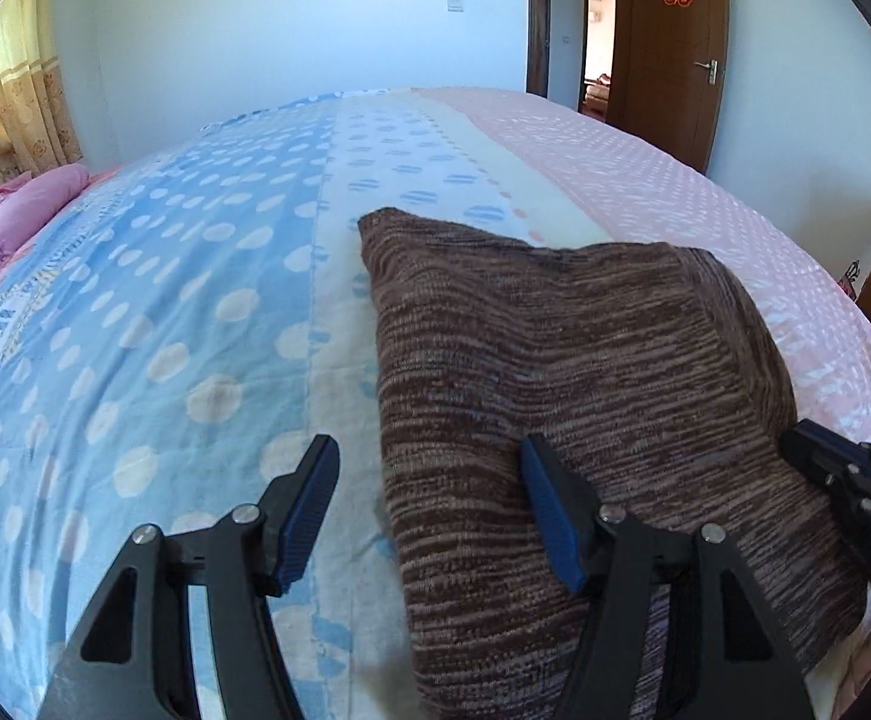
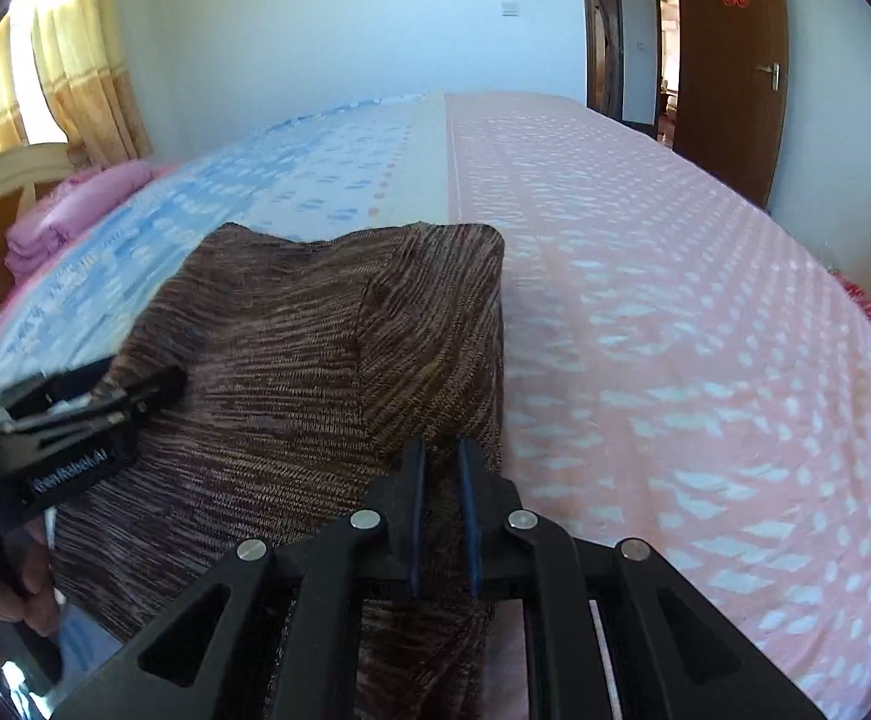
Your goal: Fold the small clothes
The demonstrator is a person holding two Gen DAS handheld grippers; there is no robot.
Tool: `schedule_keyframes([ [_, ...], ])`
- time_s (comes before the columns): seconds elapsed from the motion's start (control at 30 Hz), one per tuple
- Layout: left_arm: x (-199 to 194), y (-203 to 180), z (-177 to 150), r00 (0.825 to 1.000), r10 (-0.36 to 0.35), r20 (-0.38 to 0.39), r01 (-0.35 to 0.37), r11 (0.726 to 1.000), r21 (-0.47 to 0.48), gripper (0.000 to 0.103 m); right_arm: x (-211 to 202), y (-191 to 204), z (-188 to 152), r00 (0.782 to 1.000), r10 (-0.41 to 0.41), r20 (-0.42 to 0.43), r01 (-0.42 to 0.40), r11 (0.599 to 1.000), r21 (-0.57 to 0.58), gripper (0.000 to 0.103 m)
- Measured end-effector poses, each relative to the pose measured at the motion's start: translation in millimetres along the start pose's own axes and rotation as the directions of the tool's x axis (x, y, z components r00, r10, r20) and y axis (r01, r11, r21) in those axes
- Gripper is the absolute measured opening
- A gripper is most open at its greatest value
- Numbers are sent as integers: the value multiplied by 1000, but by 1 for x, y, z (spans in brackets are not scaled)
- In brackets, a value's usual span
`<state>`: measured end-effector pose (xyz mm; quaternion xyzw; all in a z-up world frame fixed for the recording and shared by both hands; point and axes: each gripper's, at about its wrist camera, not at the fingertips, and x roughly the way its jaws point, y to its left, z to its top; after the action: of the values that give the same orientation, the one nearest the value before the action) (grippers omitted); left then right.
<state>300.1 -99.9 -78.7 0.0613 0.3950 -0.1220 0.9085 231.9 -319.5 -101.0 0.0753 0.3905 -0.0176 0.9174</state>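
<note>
A: Where is the brown knitted garment point(image 1: 579, 372) now?

B: It lies on the bed sheet point(image 1: 153, 324), already doubled into a thick rectangle, its long axis running away from both grippers. It sits across the seam between the blue dotted part and the pink part.

A: And the grippers?

B: The left gripper point(image 1: 429, 510) has its jaws spread. One blue pad is over the cloth, the other is over the bare sheet, so the garment's left edge runs between them and nothing is pinched. The right gripper point(image 2: 442, 516) has its jaws nearly pressed together, pinching the near right edge of the garment.

A: Which one is nearer for the next fold?

B: I think the right, because it already holds cloth. The way ahead is free; only the pink bedding point(image 1: 9, 222) lies well apart, at the far left.
</note>
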Motion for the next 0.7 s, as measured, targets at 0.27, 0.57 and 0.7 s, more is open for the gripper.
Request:
schedule_keyframes([
  [0.27,5,1,-2,1000,25,-11,-26,1000,-18,82,2,-7,0,999,38,1,-38,998,46,10],
  [0.57,8,1,-3,997,73,-9,-74,997,-22,93,-15,-2,52,996,-26,88,29,999,-38,13],
  [0.7,7,-3,-4,993,114,0,-114,993,-3,97,36,-6,79,999,31,-28,-31,999,-33,13],
])
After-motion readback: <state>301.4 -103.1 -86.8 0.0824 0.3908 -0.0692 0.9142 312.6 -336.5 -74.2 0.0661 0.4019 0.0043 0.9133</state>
